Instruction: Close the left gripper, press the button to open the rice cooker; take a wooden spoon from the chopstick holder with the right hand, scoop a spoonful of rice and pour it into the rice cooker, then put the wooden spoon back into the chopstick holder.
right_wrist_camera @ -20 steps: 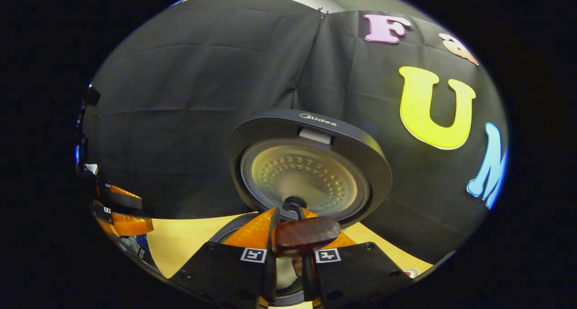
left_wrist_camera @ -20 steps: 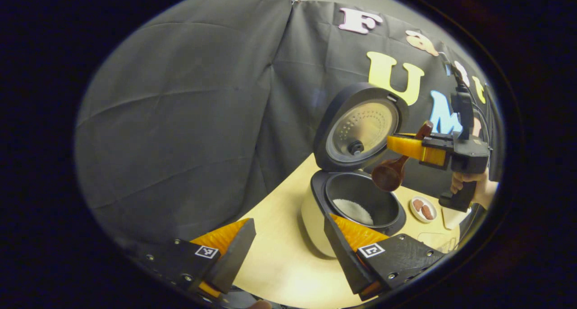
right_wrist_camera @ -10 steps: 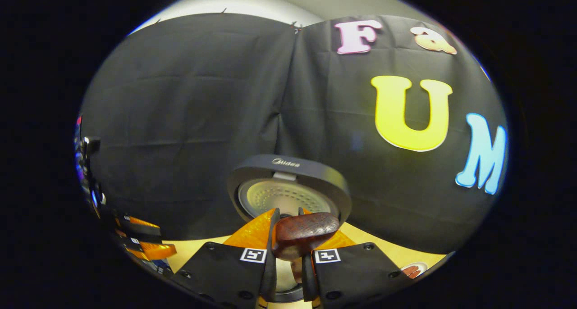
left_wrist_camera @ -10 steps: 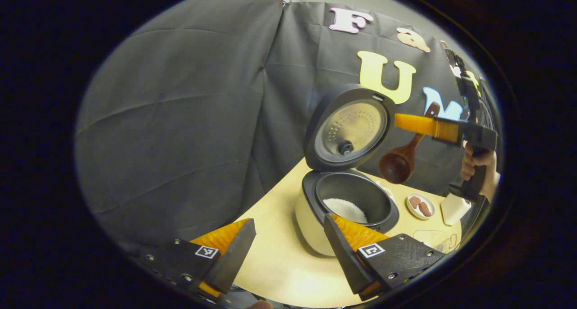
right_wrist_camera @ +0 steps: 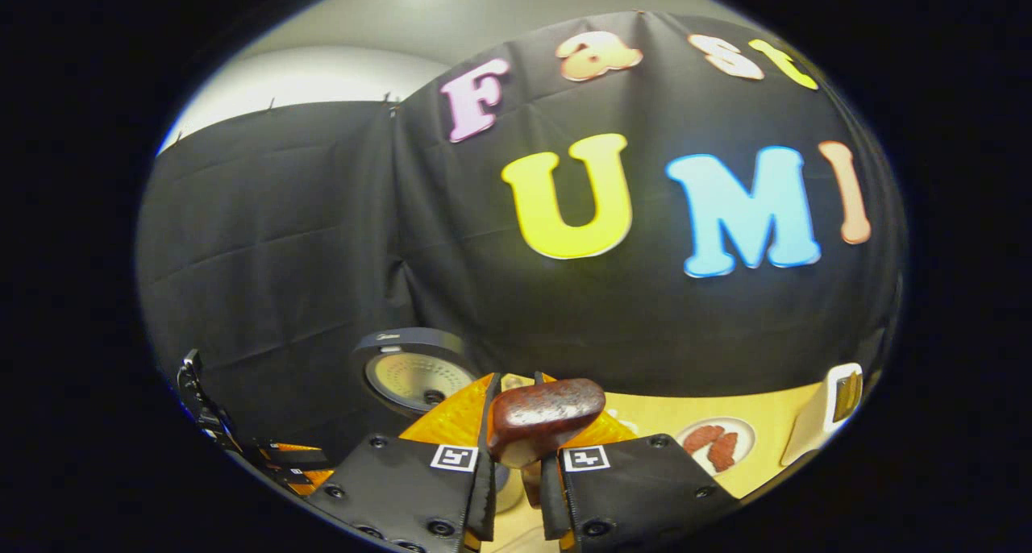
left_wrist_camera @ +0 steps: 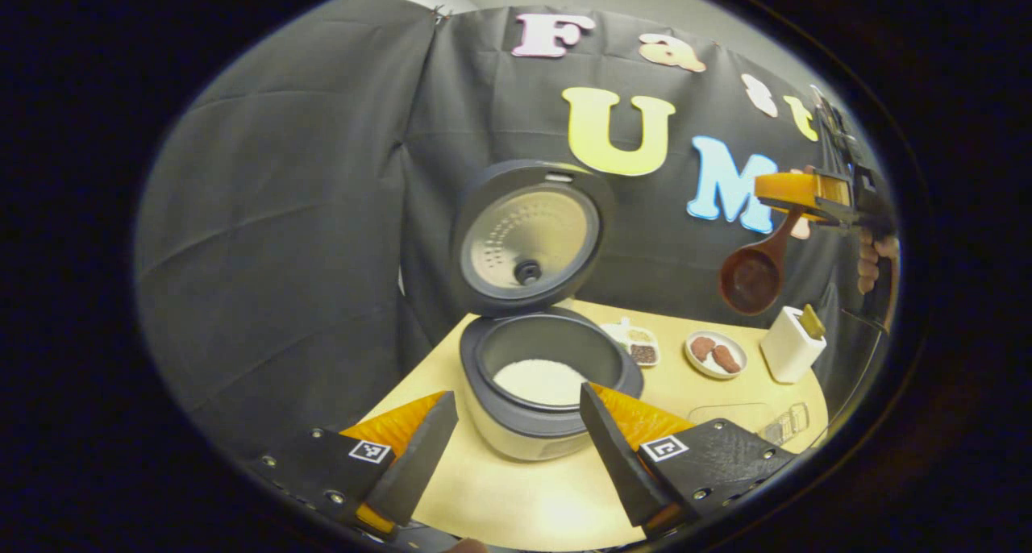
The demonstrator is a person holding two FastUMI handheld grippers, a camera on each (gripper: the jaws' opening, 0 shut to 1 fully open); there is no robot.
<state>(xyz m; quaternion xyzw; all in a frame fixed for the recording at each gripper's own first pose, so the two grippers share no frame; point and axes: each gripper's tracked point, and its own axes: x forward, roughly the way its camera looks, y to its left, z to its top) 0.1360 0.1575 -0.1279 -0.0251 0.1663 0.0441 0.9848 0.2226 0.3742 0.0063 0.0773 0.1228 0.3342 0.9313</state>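
Standing open on the pale wooden table [left_wrist_camera: 516,496], the cream rice cooker with dark lid [left_wrist_camera: 538,376] is showing white rice inside: pouring looks done, returning remains. The right gripper [left_wrist_camera: 806,194] jaws are clamping the dark wooden spoon [left_wrist_camera: 754,275] above the white chopstick holder [left_wrist_camera: 790,345]. The left gripper [left_wrist_camera: 512,448] jaws are hanging wide, empty. The right gripper view is showing the spoon's handle end [right_wrist_camera: 544,412].

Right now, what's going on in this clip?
A person is working with two handheld tongs. The right tongs are shut on the wooden spoon, held in the air above the white chopstick holder, its bowl looking empty. The rice cooker stands open, lid up, with white rice inside. The left tongs are open and hold nothing, near the cooker's front.
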